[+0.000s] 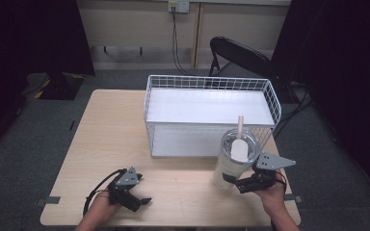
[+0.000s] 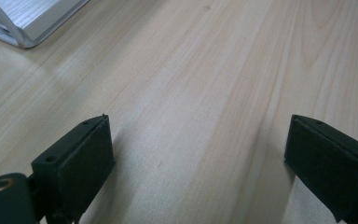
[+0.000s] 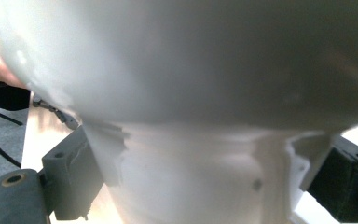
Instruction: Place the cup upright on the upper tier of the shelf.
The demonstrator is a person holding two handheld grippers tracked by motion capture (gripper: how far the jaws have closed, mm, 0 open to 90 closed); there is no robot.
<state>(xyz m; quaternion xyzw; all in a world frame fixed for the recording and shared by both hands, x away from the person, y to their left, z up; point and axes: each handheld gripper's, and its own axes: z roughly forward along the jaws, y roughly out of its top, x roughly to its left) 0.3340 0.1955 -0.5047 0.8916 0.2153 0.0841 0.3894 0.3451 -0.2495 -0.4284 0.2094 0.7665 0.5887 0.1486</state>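
Observation:
A white tumbler (image 1: 230, 166) with a clear lid stands on the wooden table (image 1: 111, 130), just in front of the wire basket's right end. A wooden stick with a white paddle (image 1: 240, 144) pokes up through the lid. My right gripper (image 1: 236, 183) comes in from the right, with its jaws pressed on either side of the tumbler's narrow lower part. In the right gripper view the tumbler (image 3: 191, 70) bulges wide above my right gripper (image 3: 205, 172). My left gripper (image 1: 142, 190) rests low over the table's front left, open and holding nothing. The left gripper (image 2: 198, 149) has bare wood between its jaws.
A white wire basket (image 1: 212, 82) with a white liner stands at the table's back centre; its corner (image 2: 23, 18) appears in the left gripper view. A black folding chair (image 1: 236, 53) stands behind the table. Carpet surrounds the table.

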